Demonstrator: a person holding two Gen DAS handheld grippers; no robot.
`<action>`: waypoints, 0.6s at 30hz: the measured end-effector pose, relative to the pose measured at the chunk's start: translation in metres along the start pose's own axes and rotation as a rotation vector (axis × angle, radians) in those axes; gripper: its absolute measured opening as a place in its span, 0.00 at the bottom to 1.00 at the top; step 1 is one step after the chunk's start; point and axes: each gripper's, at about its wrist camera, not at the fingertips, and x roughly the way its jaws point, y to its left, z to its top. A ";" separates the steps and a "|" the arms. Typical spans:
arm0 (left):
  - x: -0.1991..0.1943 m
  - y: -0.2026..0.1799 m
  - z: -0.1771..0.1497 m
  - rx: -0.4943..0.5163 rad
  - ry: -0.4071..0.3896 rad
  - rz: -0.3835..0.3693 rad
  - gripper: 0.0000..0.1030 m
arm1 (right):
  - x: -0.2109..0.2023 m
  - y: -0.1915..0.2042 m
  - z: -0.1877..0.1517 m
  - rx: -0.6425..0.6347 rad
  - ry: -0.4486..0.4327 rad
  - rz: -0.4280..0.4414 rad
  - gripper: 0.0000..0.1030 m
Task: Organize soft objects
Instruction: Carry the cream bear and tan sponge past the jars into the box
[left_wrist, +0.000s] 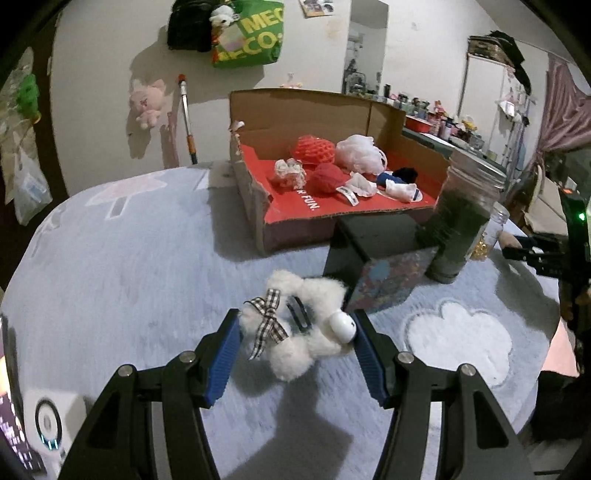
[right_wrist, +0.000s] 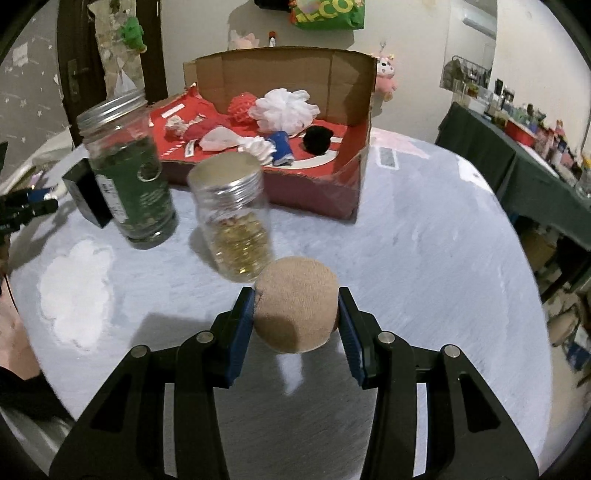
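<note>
My left gripper (left_wrist: 297, 330) is shut on a white fluffy plush toy (left_wrist: 308, 325) with a checked ribbon, held above the grey tablecloth. My right gripper (right_wrist: 295, 314) is shut on a tan rolled sock ball (right_wrist: 295, 306), its blue pads pressing both sides. Beyond both stands an open cardboard box (left_wrist: 251, 184) (right_wrist: 351, 184) with a red floor. Inside it lie several soft things: a red mesh ball (left_wrist: 314, 147), a white pouf (left_wrist: 360, 153) (right_wrist: 284, 107), red yarn (left_wrist: 327, 177), and blue, white and black socks (right_wrist: 284, 147).
A green-filled jar (left_wrist: 460, 221) (right_wrist: 129, 177) and a small jar of gold bits (right_wrist: 236, 229) stand between the grippers and the box. A dark box (left_wrist: 369, 258) lies beside the green jar. A white cloud print (left_wrist: 458, 339) marks the tablecloth. Cluttered shelves (right_wrist: 535, 140) stand right.
</note>
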 end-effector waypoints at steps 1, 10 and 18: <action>0.002 0.001 0.003 0.014 0.001 -0.001 0.60 | 0.001 -0.001 0.002 -0.011 -0.001 -0.009 0.41; 0.013 0.006 0.022 0.092 -0.007 -0.038 0.60 | 0.009 -0.003 0.023 -0.122 0.012 -0.049 0.41; 0.014 0.009 0.045 0.166 -0.012 -0.031 0.60 | 0.014 -0.002 0.043 -0.199 0.011 -0.060 0.41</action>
